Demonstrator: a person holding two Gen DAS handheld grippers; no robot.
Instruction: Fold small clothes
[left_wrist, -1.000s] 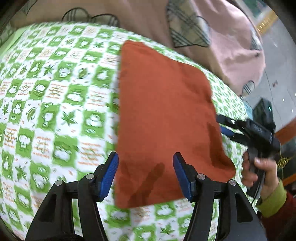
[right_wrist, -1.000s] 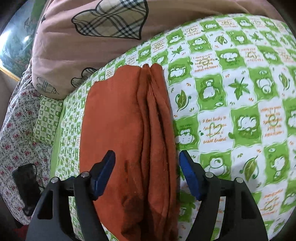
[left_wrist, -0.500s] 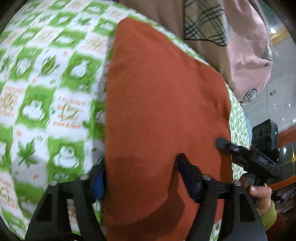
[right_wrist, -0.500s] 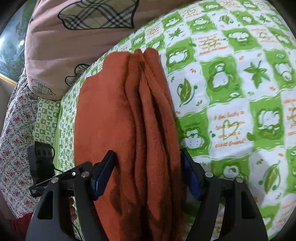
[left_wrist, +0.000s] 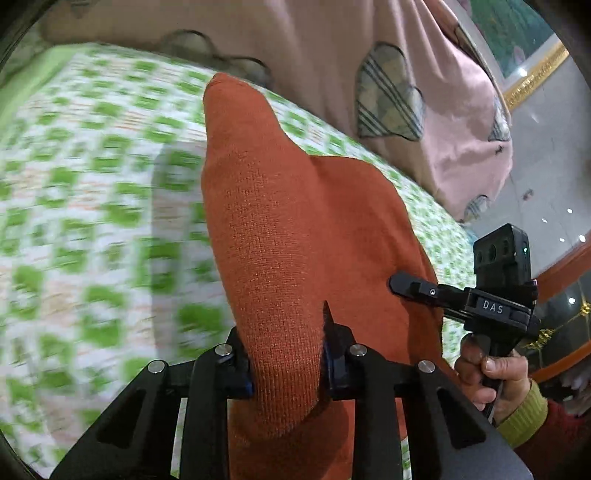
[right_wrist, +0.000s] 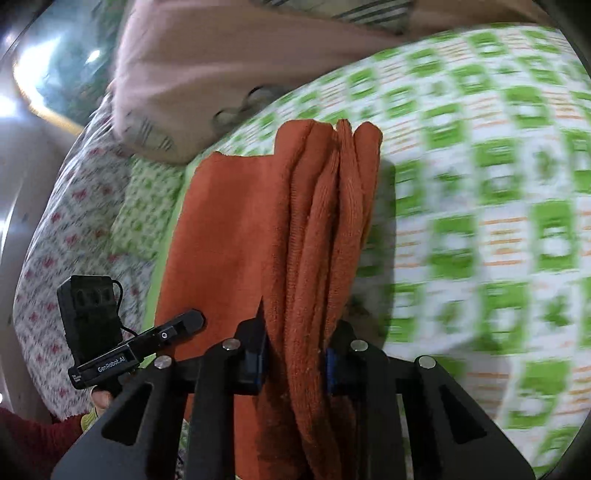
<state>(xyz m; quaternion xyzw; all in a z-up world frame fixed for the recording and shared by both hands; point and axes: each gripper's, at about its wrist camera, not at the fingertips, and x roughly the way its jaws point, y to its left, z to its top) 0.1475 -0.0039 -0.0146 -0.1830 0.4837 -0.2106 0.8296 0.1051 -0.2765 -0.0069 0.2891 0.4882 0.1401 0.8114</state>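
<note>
Green-checked bedsheet (left_wrist: 92, 221); orange cloth (left_wrist: 280, 229) long axis pointing away, clamped by left gripper (left_wrist: 286, 363), right gripper (right_wrist: 293, 363).

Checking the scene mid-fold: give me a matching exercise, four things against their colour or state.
Things:
1. left tongs
2. orange cloth
3. bedsheet
4. quilt

Descriptions:
A. pink with plaid hearts
B. shut on a folded edge
C. green and white checks
D. bunched in layers between the right tongs

Pairs: 1-B, 2-D, 3-C, 4-A
</note>
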